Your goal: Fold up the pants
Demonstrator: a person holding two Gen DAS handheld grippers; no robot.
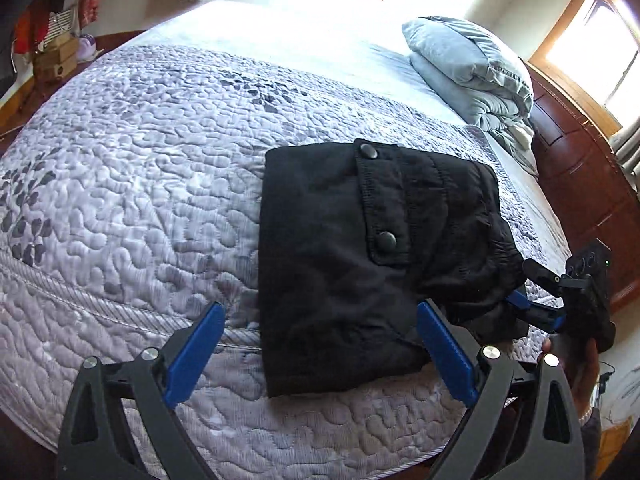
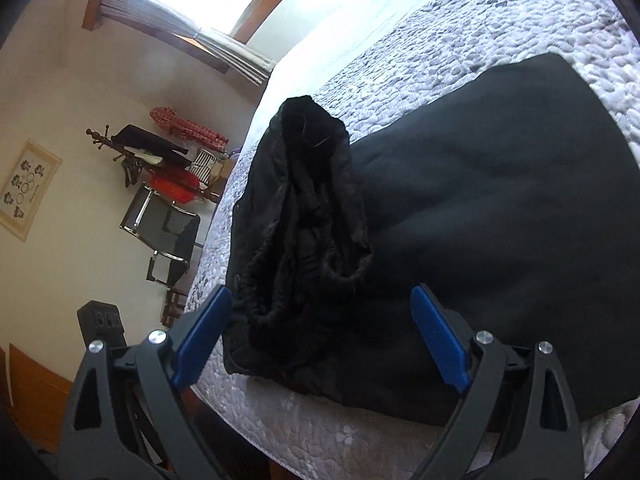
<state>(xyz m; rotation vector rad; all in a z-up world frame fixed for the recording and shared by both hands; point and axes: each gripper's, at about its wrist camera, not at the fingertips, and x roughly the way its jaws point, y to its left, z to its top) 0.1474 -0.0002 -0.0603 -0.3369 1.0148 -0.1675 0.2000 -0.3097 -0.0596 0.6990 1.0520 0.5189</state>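
Left wrist: left gripper [image 1: 320,354] spread wide, nothing pinched; black pants [image 1: 360,256] folded into a compact block near the bed [image 1: 132,184] edge, snaps up. Right wrist: right gripper [image 2: 322,334] also spread, empty, bunched waistband [image 2: 308,216] just ahead. Looks nearly done; I'd flatten that waistband lump, pressing lightly so the fold doesn't shift.

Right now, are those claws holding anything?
Nothing. The left claw and right claw both stand open over the folded black pants, gripping no fabric.
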